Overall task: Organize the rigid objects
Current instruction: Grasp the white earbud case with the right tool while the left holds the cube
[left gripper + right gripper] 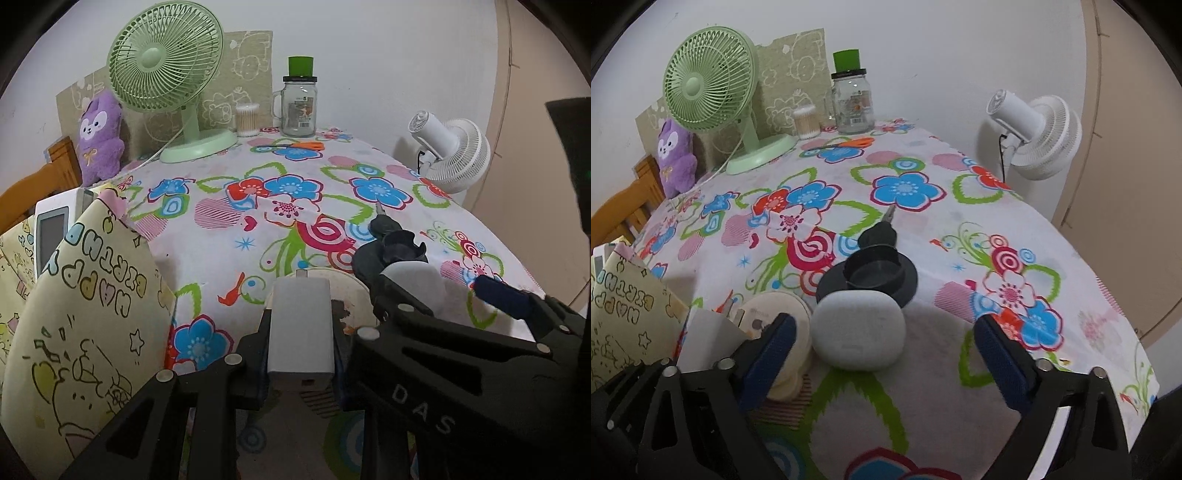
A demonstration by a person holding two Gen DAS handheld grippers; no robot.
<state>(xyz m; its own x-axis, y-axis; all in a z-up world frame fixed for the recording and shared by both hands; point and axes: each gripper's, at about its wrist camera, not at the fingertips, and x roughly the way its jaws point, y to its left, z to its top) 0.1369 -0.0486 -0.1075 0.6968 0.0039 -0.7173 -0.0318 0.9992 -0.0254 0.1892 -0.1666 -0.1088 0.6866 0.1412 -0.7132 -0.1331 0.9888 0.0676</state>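
The left tool (301, 354) is clamping a white charger block (301, 332), its 2 jaws pressing on the block's sides, and the block is standing upright between them above the worktop (221, 236), with its plug end pointing away from the camera. The worktop is wearing a white cloth printed with blue, red and green flowers.

The right tool (884, 354) is standing wide, its blue pads (1004, 365) apart on either side of a white rounded case (858, 328) and not touching it. The case is lying on the cloth between the pads, nearer the left pad. Just behind the case a black round lid (873, 277) is resting on the cloth, touching or overlapping the case's far edge, and a black key (882, 230) is lying just beyond the lid. A cream round disc (775, 314) is sitting to the left of the case, partly hidden by the pad.

At the left edge a yellow paper bag (74, 314) printed with cartoon figures is standing open, and a white device with a grey screen (51, 236) is sticking out of it.

At the far end of the worktop a green fan (166, 62), a glass jar (298, 107) with a green cap, a tub of cotton swabs (247, 120) and orange scissors (306, 145) are standing well apart from both tools. A purple plush toy (99, 136) is leaning beside the green fan, and a white fan (450, 153) is standing past the right edge.
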